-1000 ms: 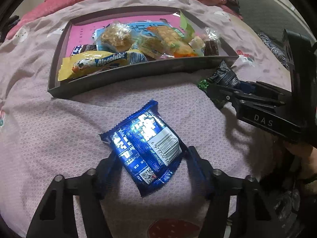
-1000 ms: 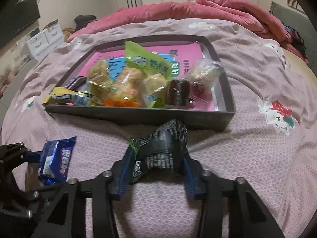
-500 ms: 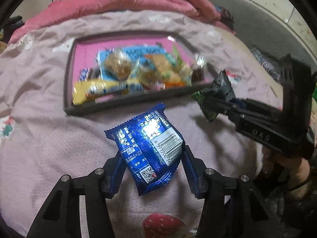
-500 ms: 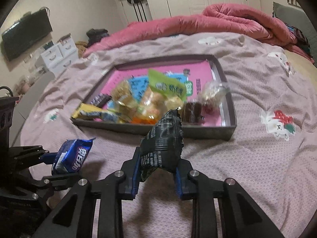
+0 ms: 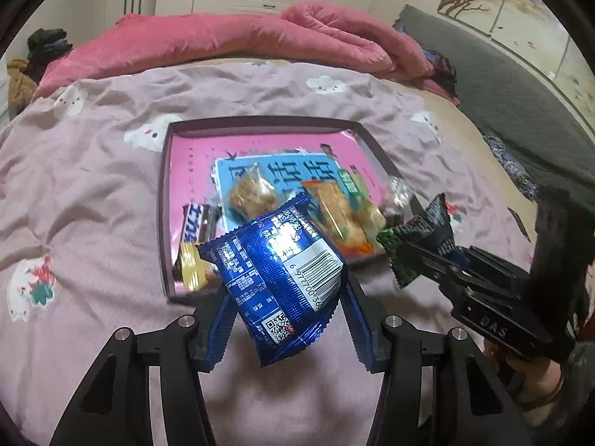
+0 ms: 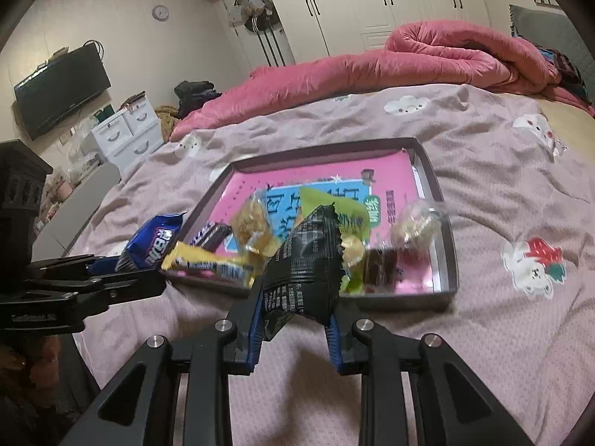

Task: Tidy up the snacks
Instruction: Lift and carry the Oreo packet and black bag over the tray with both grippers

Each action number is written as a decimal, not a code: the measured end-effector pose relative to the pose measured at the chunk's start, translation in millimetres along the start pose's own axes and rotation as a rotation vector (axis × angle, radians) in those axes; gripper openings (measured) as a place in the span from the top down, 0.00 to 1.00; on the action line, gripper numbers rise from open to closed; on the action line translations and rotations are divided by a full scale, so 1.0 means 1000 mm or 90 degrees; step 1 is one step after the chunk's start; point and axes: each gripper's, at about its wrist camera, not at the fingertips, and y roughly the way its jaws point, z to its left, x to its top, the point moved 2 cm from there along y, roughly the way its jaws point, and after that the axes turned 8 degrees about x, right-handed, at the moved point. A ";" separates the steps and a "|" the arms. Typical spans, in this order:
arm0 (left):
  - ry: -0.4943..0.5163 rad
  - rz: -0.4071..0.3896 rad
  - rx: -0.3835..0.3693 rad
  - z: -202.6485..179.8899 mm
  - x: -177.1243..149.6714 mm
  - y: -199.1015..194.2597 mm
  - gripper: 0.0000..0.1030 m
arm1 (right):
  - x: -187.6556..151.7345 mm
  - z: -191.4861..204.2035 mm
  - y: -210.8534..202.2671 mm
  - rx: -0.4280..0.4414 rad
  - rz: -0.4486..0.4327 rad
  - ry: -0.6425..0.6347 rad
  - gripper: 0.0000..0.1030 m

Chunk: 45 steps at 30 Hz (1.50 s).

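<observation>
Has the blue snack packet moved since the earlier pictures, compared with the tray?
Yes. The blue snack packet, clamped in the left gripper, has risen off the bedspread and now overlaps the tray near edge.

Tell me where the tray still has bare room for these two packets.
The tray is free along its far half: bare pink liner between the far rim and the snack pile. The near half is crowded, from the yellow bar across to the clear bag.

Tray [image 5: 163, 200] on bedspread [image 5: 74, 193], snack pile [image 5: 334, 208] inside near front wall. Quilt [image 5: 223, 41] behind tray. Two packets [image 5: 282, 278] held before tray, side by side.
</observation>
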 end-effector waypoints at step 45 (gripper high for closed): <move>0.049 0.215 -0.010 -0.003 0.048 0.119 0.46 | 0.027 -0.030 0.065 0.001 0.068 0.068 0.72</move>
